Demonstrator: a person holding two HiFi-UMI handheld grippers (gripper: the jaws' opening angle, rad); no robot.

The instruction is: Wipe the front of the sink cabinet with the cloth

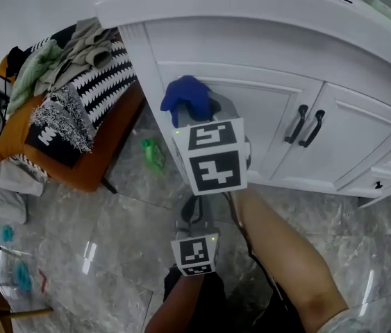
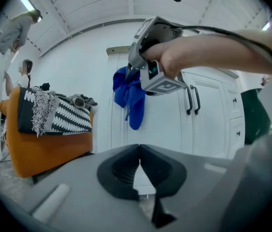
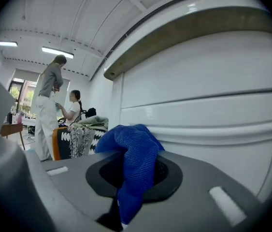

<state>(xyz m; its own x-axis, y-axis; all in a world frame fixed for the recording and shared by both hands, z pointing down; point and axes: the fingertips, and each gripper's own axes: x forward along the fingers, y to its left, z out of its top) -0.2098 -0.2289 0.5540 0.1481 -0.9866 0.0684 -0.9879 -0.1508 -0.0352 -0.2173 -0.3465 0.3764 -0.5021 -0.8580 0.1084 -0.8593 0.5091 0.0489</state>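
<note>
At cabinet front | right tongs pinching cloth | left tongs pressed together, empty | risk — cloth slips out if dragged hard.

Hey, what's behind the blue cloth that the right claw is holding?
The white panelled front of the sink cabinet is behind the blue woven cloth, which the right claw grips. The patch directly behind the cloth is covered.

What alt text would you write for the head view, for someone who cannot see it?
Seen from above, the right gripper clamps a blue cloth at the white sink cabinet front, near its left corner. The left gripper hangs lower, shut and empty; an orange seat piled with fabrics stands to the left.
</note>
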